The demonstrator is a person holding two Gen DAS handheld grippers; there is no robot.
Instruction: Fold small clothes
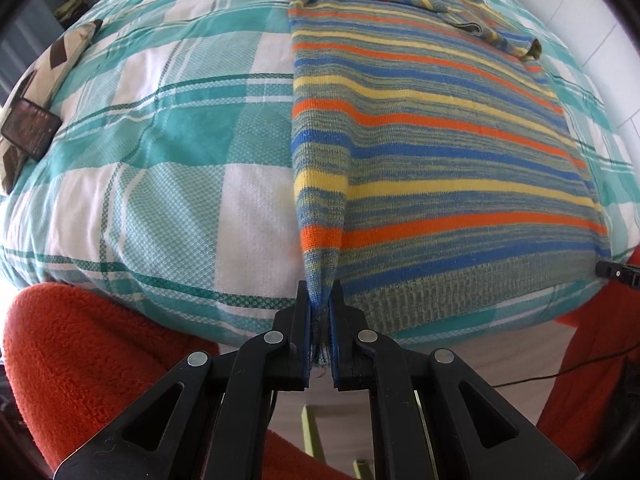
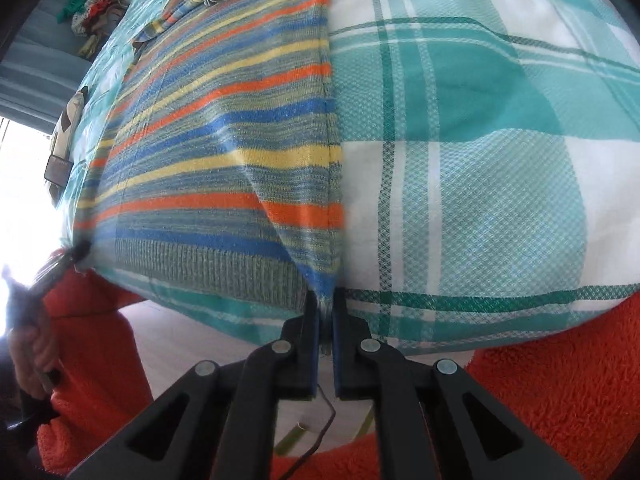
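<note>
One bed [image 1: 168, 152] fills both views, covered by a teal, white and green plaid sheet. On it lies one striped knit sweater [image 1: 440, 152], spread flat with its ribbed hem at the near edge of the bed; its bands run orange, yellow, blue and a mottled grey-green, and one sleeve [image 1: 480, 20] is folded across the top of the body. The two near hem corners are lifted into small peaks. The person wears orange fleece [image 1: 80, 360], visible at the lower corners of both views. Two pillows or cushions are not clear; one patterned brown-and-cream cushion [image 1: 60, 52] lies at the far left edge, with one dark flat rectangular object [image 1: 30, 128] just beside it. One heap of mixed clothes [image 2: 96, 8] sits beyond the bed. Two grippers: the left gripper [image 1: 320, 296] is clenched on the sweater's left hem corner, and the right gripper [image 2: 326, 304] is clenched on the right hem corner.
</note>
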